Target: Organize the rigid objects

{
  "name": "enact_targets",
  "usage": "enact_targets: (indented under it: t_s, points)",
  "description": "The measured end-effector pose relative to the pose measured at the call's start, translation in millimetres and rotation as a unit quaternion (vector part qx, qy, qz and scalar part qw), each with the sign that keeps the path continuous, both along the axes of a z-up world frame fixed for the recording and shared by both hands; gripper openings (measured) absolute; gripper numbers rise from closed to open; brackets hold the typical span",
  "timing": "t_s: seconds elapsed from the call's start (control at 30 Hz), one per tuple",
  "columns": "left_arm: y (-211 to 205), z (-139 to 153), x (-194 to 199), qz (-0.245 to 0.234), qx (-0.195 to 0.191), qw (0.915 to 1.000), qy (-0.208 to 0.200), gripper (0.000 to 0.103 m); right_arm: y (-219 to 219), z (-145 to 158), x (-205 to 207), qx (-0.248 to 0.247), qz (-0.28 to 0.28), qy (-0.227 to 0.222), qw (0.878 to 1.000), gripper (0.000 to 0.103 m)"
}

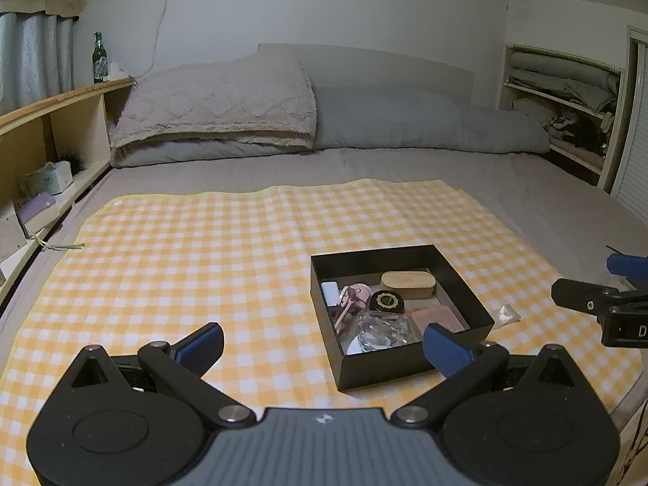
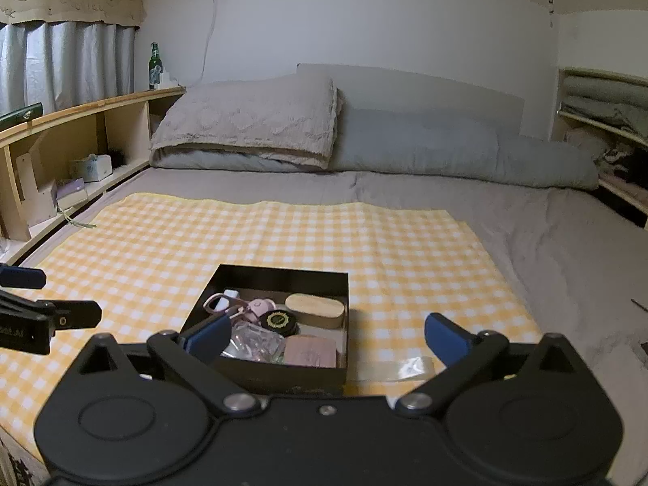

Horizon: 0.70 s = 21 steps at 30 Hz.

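A black open box (image 1: 465,283) (image 2: 283,273) sits on a yellow checked cloth (image 1: 182,267) (image 2: 364,243) on the bed. Inside lie a wooden oval case (image 1: 407,281) (image 2: 315,308), a black round tin (image 1: 389,300) (image 2: 278,320), a pink eyelash curler (image 1: 352,299) (image 2: 227,303), a pink flat case (image 1: 439,318) (image 2: 310,350), a small white block (image 1: 330,291) and a clear glass piece (image 1: 382,330) (image 2: 253,342). My left gripper (image 1: 324,348) is open and empty, just left of the box. My right gripper (image 2: 328,340) is open and empty, low over the box's near side.
A clear plastic wrapper (image 1: 504,314) (image 2: 401,366) lies on the cloth right of the box. Folded blankets and pillows (image 1: 218,113) lie at the bed's head. A wooden shelf (image 1: 60,129) with a green bottle (image 1: 98,58) runs along the left. The right gripper shows at the right edge of the left wrist view (image 1: 607,303).
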<state>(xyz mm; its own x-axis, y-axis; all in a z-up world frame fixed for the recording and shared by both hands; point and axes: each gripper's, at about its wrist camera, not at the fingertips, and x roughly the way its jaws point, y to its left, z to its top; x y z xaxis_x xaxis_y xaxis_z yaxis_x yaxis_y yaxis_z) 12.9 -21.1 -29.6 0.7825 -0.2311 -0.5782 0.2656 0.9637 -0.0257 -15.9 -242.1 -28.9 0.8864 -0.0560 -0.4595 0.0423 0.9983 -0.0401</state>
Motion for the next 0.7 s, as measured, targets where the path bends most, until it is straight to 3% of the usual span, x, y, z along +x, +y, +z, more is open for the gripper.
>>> enact_targets:
  t_s: [0.7]
  points:
    - [1.6, 3.4, -3.3, 0.002, -0.005, 0.9999, -0.012, 0.103, 1.6, 3.8, -4.4, 0.000, 0.007, -0.016, 1.000, 0.103]
